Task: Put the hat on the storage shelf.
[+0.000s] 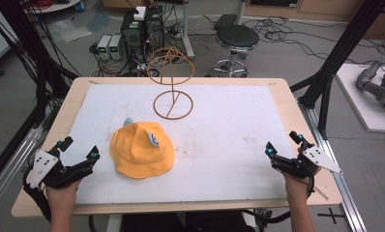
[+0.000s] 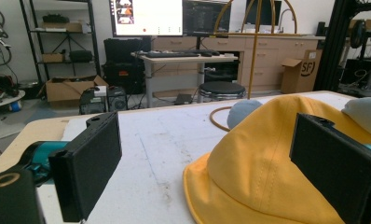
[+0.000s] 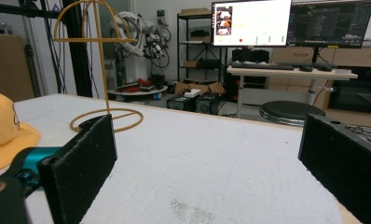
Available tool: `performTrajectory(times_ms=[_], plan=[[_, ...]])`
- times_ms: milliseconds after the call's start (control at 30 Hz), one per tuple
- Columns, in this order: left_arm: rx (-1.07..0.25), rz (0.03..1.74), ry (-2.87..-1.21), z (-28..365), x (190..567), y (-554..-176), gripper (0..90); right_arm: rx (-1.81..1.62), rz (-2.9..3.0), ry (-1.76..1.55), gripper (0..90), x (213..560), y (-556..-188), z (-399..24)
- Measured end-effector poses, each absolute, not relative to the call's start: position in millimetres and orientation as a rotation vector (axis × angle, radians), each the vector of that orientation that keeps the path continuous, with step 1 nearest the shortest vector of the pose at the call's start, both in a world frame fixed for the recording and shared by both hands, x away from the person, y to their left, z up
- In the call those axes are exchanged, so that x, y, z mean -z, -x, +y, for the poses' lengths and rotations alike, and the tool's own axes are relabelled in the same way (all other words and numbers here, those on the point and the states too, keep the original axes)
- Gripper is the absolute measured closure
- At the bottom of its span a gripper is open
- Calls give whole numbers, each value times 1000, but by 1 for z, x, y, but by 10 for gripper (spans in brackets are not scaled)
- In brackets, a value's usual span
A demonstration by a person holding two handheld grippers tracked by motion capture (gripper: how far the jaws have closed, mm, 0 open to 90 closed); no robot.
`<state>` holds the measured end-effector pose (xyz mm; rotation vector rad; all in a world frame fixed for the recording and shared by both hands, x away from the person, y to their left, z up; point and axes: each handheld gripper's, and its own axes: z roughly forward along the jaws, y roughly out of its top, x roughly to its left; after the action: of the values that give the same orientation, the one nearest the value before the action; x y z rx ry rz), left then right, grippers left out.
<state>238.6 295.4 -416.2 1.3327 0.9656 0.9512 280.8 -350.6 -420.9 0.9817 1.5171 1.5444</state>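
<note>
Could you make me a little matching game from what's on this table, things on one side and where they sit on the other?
Things:
1. yellow hat
2. wire hat stand
3. left gripper
4. right gripper

Places:
A. far middle of the table
B. near right edge, jaws apart
C. left of the middle, brim flat on the white mat
D. near left edge, jaws apart, pointing at the hat

Pairs: 1-C, 2-A, 3-D, 4-B

Left claw [image 1: 79, 151] and right claw [image 1: 282, 143] both gape wide, empty
</note>
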Motion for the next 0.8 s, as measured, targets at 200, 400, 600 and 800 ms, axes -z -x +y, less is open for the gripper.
performTrajectory(times_ms=[200,400,600,800], plan=[[-945,969,-1327,296,416,-238,94,-1541,1518,-979,38,421,-281,-351],[-935,975,-1316,296,414,-238,90,-1538,1517,-982,38,421,-282,-351],[-910,956,-1313,292,409,-239,90,-1539,1520,-984,38,421,-282,-351],[-880,926,-1338,283,402,-243,91,-1535,1526,-984,38,422,-282,-350]])
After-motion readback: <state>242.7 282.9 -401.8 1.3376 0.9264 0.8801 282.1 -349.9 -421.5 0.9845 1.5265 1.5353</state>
